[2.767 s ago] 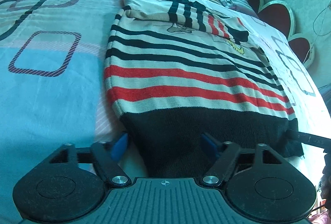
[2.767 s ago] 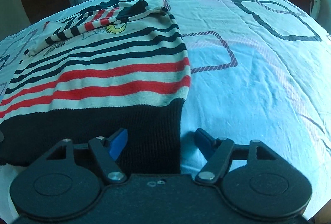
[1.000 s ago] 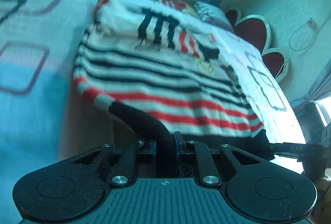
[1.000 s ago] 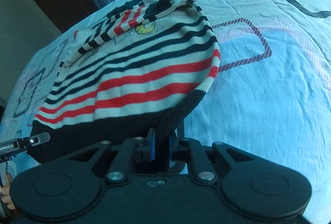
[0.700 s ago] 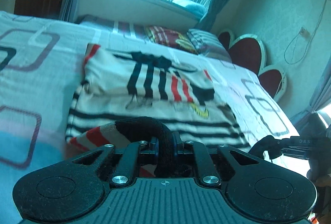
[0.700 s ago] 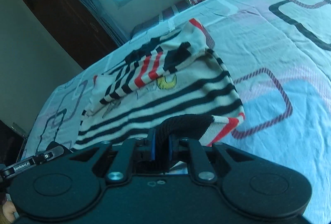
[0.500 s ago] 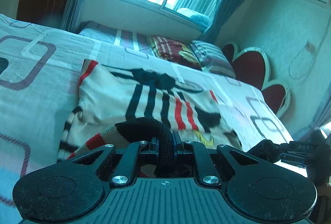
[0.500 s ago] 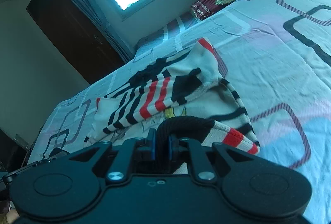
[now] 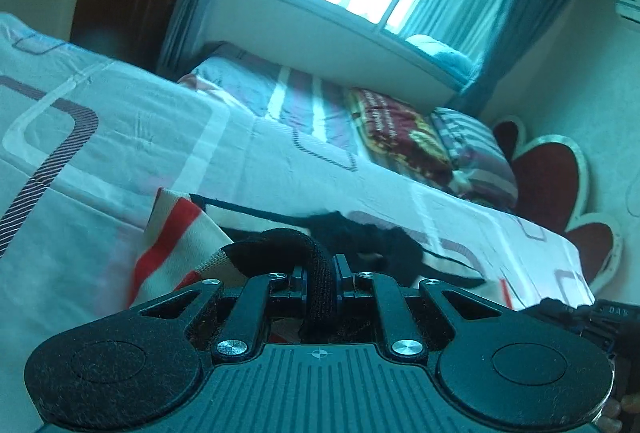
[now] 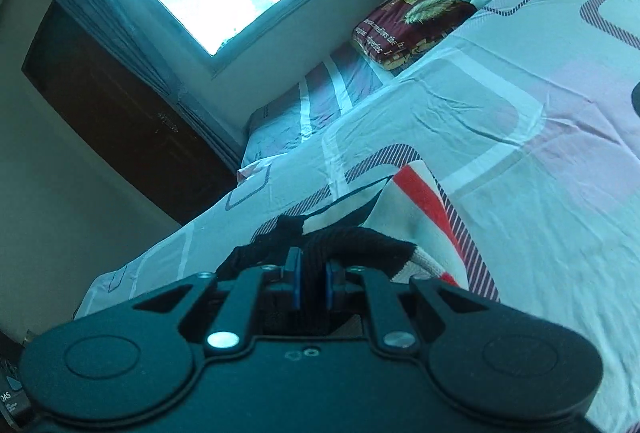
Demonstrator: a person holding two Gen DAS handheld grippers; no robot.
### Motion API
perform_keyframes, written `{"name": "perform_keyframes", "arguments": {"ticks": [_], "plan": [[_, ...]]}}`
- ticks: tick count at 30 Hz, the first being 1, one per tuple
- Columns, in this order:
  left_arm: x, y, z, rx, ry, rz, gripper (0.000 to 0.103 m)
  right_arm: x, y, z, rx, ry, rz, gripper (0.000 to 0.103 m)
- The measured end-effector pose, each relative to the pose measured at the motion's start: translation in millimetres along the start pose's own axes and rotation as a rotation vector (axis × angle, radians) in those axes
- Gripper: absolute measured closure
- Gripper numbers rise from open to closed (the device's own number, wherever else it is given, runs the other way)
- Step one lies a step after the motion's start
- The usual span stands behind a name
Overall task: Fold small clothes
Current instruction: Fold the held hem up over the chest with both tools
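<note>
Sweater mostly hidden behind gripper

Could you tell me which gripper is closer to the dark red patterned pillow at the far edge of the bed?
Right, as far as I can judge. The right gripper faces the red pillow from the headboard side; the left gripper is a gripper's span further along the sweater hem.

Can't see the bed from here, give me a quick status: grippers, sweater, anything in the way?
Left gripper, right gripper: both shut on the striped sweater's black hem. Hem lifted above the bedsheet. Nothing blocking ahead.

Bedsheet clear ahead; pillows & headboard block far end.
</note>
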State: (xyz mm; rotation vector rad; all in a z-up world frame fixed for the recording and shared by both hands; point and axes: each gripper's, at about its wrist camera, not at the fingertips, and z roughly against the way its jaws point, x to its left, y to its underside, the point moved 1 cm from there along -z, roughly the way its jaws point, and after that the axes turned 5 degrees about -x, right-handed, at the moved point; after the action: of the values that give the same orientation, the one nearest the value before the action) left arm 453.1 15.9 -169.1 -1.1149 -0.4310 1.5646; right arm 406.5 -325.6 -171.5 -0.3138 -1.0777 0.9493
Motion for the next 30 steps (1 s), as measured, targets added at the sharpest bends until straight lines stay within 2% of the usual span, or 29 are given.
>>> {"name": "perform_keyframes", "arguments": {"ticks": [2, 4, 6, 8, 10, 12, 13, 14, 15, 16, 17, 18, 21, 23, 26, 28, 29, 30], "plan": [[2, -2, -21, 0.019, -0.026, -0.011, 0.091, -3, -3, -20, 0.010, 0.020, 0.012, 0.092], [6, -1, -44, 0.097, -0.058, 0.008, 0.091, -9, -5, -43, 0.066, 0.032, -0.016, 0.091], [14, -3, -60, 0.141, -0.084, 0.067, 0.090, -20, -6, -61, 0.103, 0.057, -0.091, 0.081], [21, -8, -67, 0.168, -0.076, 0.142, 0.089, -28, -8, -69, 0.097, 0.057, -0.143, 0.073], [23, -15, -70, 0.163, -0.061, 0.166, 0.068, -26, -12, -71, 0.078, 0.064, -0.131, 0.070], [21, -24, -65, 0.104, -0.077, 0.156, 0.022, -23, -16, -70, 0.048, 0.071, -0.104, 0.065], [21, -28, -61, 0.058, -0.094, 0.149, 0.014, -22, -18, -68, 0.027, 0.073, -0.101, 0.062], [23, -33, -58, 0.022, -0.108, 0.147, 0.010, -22, -22, -65, -0.009, 0.083, -0.094, 0.049], [24, -36, -59, 0.024, -0.109, 0.147, 0.010, -20, -24, -61, -0.036, 0.102, -0.072, 0.035], [25, -36, -60, 0.034, -0.108, 0.147, 0.010, -16, -28, -59, -0.058, 0.122, -0.029, 0.034], [25, -35, -60, 0.036, -0.110, 0.142, 0.010, -12, -29, -56, -0.065, 0.125, 0.007, 0.035], [24, -33, -60, 0.035, -0.111, 0.128, 0.010, -7, -30, -52, -0.074, 0.122, 0.038, 0.042], [14, -24, -61, 0.068, -0.082, 0.064, 0.010, 15, -25, -52, -0.065, 0.117, 0.203, 0.047], [4, -13, -68, 0.103, -0.067, 0.020, 0.010, 31, -11, -63, -0.007, 0.108, 0.320, 0.052], [-4, 5, -74, 0.135, -0.071, -0.036, 0.010, 42, 10, -82, 0.094, 0.097, 0.408, 0.057], [-4, 11, -79, 0.141, -0.092, -0.085, 0.010, 42, 19, -93, 0.118, 0.153, 0.486, 0.057], [-5, 12, -79, 0.135, -0.106, -0.126, 0.010, 39, 22, -99, 0.118, 0.209, 0.540, 0.058], [-8, 13, -79, 0.128, -0.167, -0.183, 0.010, 35, 22, -102, 0.108, 0.232, 0.569, 0.071]]}}
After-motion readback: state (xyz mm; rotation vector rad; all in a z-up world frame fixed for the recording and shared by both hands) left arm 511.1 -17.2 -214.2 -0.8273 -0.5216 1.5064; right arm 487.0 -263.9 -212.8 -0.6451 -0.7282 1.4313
